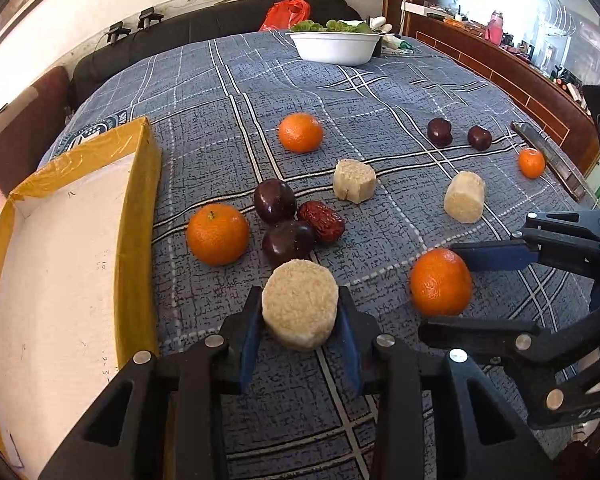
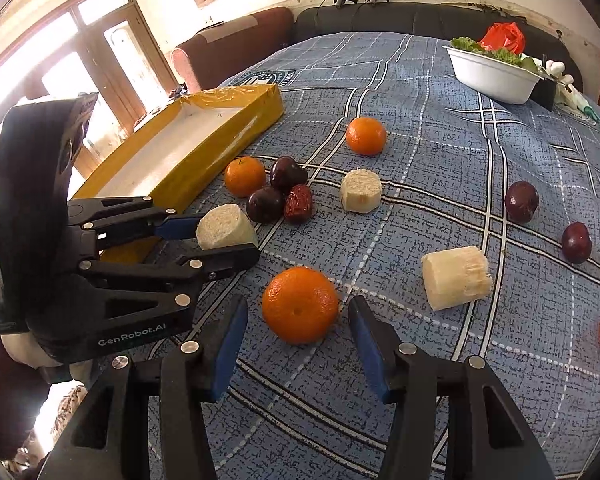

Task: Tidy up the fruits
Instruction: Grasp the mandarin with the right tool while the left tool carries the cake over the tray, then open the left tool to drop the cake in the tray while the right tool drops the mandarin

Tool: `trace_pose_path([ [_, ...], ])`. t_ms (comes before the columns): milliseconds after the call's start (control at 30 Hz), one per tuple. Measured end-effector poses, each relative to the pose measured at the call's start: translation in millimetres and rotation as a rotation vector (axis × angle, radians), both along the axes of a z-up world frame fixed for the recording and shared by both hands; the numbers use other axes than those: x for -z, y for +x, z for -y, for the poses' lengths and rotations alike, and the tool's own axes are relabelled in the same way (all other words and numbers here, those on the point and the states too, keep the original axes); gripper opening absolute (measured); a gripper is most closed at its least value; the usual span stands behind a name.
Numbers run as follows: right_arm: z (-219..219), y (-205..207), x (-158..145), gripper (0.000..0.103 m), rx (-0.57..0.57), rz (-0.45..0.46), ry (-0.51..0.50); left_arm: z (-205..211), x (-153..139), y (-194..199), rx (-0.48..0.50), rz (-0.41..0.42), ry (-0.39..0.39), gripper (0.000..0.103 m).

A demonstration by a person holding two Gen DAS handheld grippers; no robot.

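My left gripper (image 1: 300, 312) is shut on a pale round sugarcane chunk (image 1: 299, 304), just right of the yellow cardboard tray (image 1: 138, 200); the chunk also shows in the right wrist view (image 2: 224, 232). My right gripper (image 2: 298, 312) is open, its jaws on either side of an orange (image 2: 300, 304), not touching it; that orange shows in the left wrist view (image 1: 440, 282). Other oranges (image 1: 218, 234), dark plums (image 1: 275, 201), a red date (image 1: 321, 221) and sugarcane chunks (image 1: 354, 180) lie scattered on the blue plaid cloth.
A white bowl of greens (image 1: 334, 46) stands at the far end of the table. A knife-like blade (image 1: 548, 158) lies near the right edge. A dark sofa (image 1: 204, 28) runs behind the table. The yellow tray (image 2: 188, 140) is empty inside.
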State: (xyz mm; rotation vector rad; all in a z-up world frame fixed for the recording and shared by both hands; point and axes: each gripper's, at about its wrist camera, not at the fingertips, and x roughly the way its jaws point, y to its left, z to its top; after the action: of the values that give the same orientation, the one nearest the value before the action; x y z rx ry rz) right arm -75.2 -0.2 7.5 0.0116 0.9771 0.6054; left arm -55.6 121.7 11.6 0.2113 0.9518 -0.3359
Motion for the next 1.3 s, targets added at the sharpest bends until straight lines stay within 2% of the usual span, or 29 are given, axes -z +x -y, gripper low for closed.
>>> trace_pose_path([
  [100,-2.2,0.3,0.9,0.057,-0.009,-0.006,-0.005,5.8,-1.4,-0.5,-0.022,0.019,0.018,0.035],
  [200,-5.4,-1.2,1.4,0.042,-0.019,-0.001,-0.022,6.1,-1.6,0.1,-0.053,0.026,0.027,0.033],
  [333,-7.4,-6.5,-2.6,0.042,-0.009,0.031,-0.045,-1.2,-10.0,-7.8,-0.077,0.048,-0.021,0.033],
  [533,-8.4,-19.0,-16.1,0.042,0.001,0.05,-0.04,-25.0,-39.2,-27.9,-0.144,0.096,-0.12,0.033],
  [733,-25.0,-31.2,-44.3,0.042,-0.015,0.099,-0.024,-68.3,-59.8,-49.3,-0.267,0.139,-0.16,0.033],
  [1033,-94.3,-33.5,-80.1,0.042,-0.132,0.129,0.015,-154.7,-62.9,-54.5,-0.545,0.164,-0.128,0.033],
  [1300,-170.5,-19.6,-67.7,0.043,-0.225,0.088,-0.015,-205.2,-45.4,-49.8,-0.684,0.136,-0.097,0.033],
])
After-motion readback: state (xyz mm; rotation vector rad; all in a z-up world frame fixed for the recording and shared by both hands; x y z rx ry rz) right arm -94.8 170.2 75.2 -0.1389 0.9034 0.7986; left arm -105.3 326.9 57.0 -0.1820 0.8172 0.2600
